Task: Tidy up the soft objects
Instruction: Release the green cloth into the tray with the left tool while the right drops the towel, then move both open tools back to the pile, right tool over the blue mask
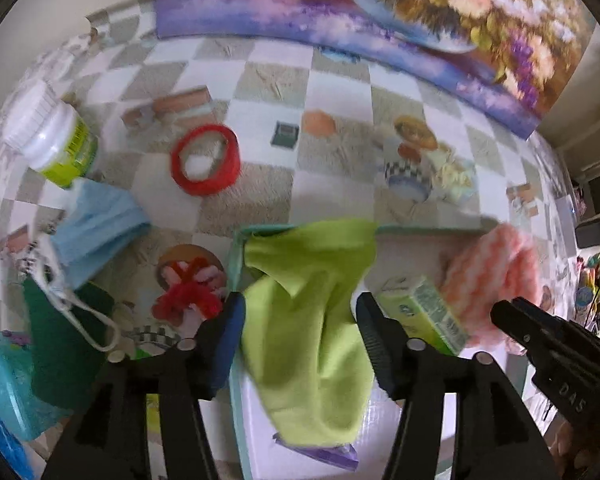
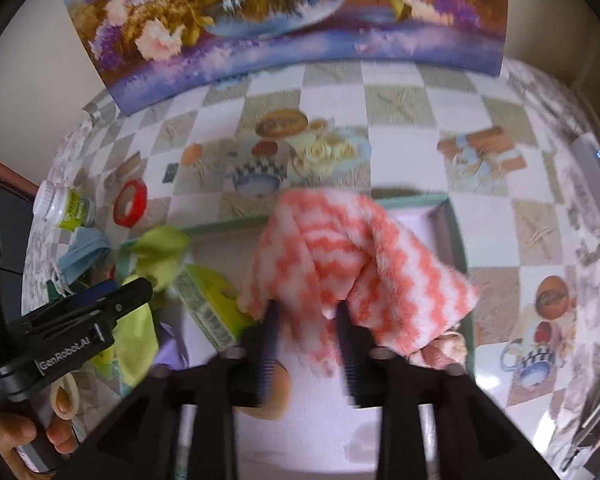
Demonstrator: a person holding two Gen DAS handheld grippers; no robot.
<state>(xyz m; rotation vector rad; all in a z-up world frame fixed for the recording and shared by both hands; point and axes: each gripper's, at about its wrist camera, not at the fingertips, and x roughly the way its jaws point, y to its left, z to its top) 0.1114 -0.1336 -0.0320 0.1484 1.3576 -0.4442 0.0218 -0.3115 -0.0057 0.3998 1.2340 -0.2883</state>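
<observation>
Left hand-held gripper (image 1: 300,320) apart around smooth green cloth (image 1: 312,320); right hand-held gripper (image 2: 310,320) apart, fluffy striped towel (image 2: 340,264) between.

Two cloths (image 1: 312,312) (image 2: 352,276) lie side by side in the box (image 2: 456,240).

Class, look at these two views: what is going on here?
A person holds two grippers over a shallow teal-rimmed box. The left gripper stands open around a lime-green cloth draped over the box's edge. The right gripper has a pink-and-white striped fluffy towel between its fingers, over the box.
</observation>
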